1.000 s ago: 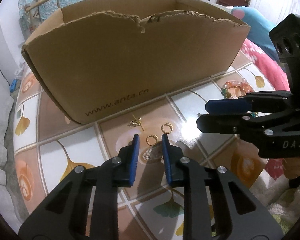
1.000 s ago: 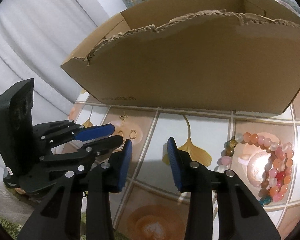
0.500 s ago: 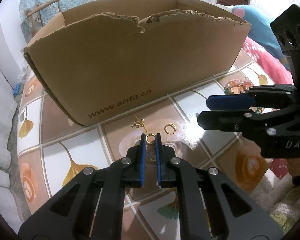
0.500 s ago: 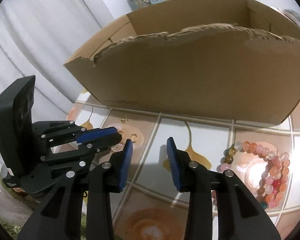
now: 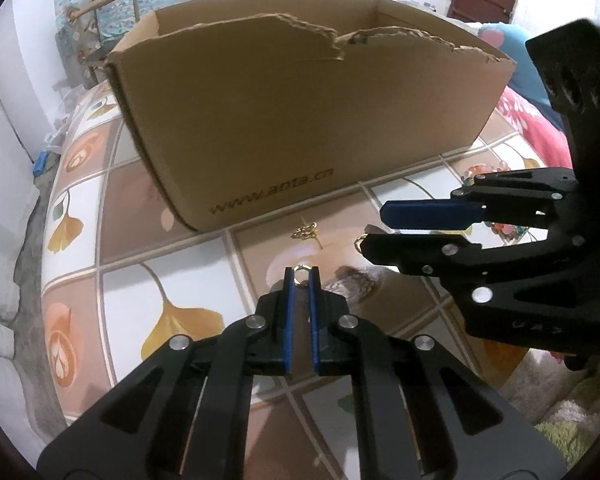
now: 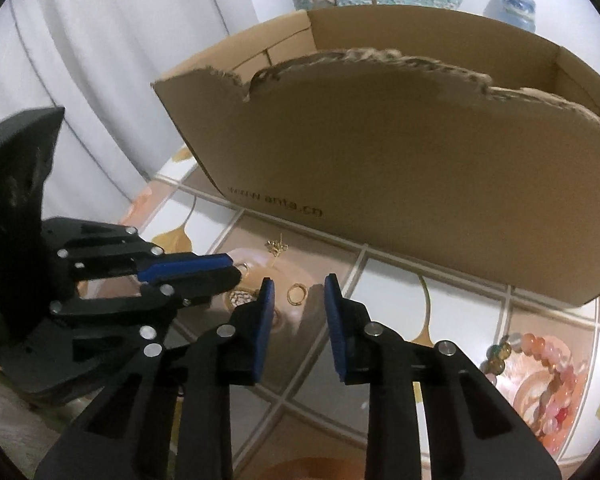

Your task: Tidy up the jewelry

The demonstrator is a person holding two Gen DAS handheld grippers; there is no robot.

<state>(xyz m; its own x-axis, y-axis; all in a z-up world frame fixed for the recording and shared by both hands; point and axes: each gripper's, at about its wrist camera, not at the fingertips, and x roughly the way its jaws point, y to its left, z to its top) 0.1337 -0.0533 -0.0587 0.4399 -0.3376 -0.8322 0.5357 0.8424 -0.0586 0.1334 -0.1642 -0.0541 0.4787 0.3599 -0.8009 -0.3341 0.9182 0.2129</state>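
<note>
Between the left gripper [image 5: 301,275] tips: small gold hoop earring [image 5: 301,270], pinched edge-on, standing upright, top arc poking past the pads. Second hoop [image 6: 296,293] lies flat on the tiled table [image 6: 388,280], just ahead of the right gripper [image 6: 299,289]; jaws closing, pads not touching it. Gold chain piece [image 5: 306,233] beside the cardboard box [image 5: 300,128], its pin pointing away from the box. Bead bracelet [image 6: 556,364] far right.

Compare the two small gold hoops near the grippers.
One gold hoop is pinched at the left gripper tips; the other hoop lies flat on the table, loose. The right gripper is closing around the second without touching. Both are small gold rings.
</note>
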